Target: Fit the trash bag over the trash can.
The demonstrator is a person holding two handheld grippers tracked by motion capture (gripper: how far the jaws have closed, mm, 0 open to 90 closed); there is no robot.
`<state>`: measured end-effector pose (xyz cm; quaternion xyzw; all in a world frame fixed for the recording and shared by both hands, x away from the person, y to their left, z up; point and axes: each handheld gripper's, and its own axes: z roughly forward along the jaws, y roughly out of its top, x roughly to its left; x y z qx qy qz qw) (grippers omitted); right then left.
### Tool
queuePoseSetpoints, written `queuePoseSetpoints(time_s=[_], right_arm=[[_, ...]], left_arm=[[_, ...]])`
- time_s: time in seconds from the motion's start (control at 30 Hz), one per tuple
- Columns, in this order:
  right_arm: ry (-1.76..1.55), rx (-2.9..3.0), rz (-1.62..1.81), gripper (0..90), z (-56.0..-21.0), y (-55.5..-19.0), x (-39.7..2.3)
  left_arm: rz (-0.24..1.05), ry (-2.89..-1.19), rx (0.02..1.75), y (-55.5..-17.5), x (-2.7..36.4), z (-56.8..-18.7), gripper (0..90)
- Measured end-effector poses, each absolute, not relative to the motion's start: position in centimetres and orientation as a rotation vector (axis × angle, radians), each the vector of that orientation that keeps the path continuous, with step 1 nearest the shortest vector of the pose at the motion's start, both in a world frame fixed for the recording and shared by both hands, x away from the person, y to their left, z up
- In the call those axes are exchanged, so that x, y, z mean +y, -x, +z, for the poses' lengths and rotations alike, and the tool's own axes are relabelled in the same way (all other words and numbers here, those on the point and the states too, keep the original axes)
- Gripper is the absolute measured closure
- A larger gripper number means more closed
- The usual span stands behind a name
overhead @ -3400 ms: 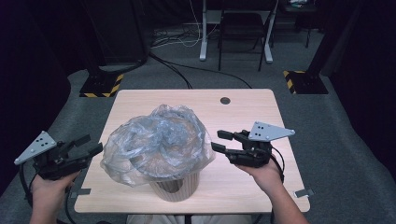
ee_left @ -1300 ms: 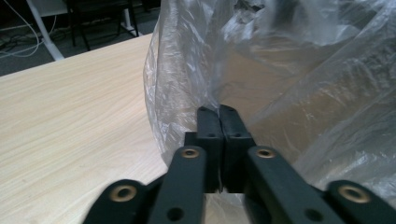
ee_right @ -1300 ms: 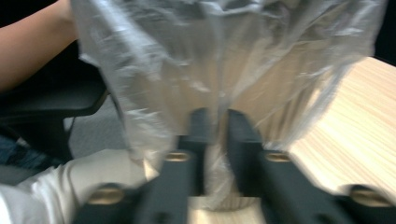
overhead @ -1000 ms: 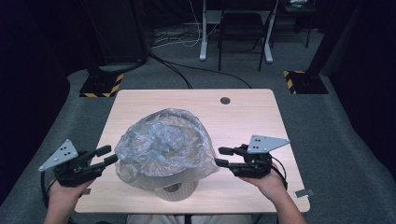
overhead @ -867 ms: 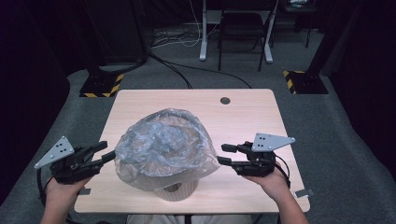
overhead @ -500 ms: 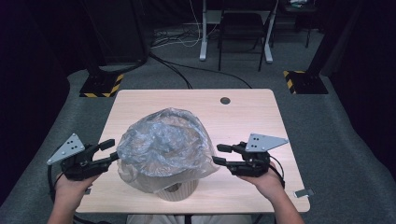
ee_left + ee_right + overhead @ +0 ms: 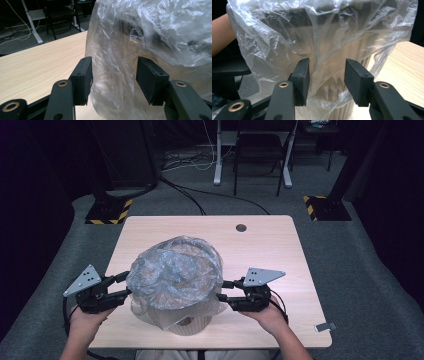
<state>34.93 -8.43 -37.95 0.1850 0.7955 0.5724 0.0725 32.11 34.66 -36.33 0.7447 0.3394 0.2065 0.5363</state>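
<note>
While the bag-draped bin [image 7: 192, 322] stands at the table's [image 7: 270, 245] near edge with bare wood beyond, the left gripper [image 7: 113, 80] and the right gripper [image 7: 325, 80] each gape around loose plastic bag [image 7: 175, 272], pads unclamped.

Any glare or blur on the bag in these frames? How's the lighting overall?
High view: table evenly lit, surroundings fall to near black; plastic bag shows soft whitish sheen, no blur. Left gripper view: bright glare streaks on the bag's creases, black fingers near the lens slightly soft. Right gripper view: bag film hazes the ribbed bin behind it; background dark.
</note>
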Motion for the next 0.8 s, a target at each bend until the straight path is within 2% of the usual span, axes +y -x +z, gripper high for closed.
queuePoseSetpoints(time_s=[0.6,0.8], right_arm=[[-0.639,2.387,1.676,47.3,-39.9,-35.2,-9.2],[-0.68,2.351,1.688,44.9,-40.2,-34.9,-11.0]], left_arm=[[0.46,-1.8,0.838,-32.5,35.2,-38.3,44.3],[0.476,-1.787,0.858,-32.1,36.2,-38.1,39.8]])
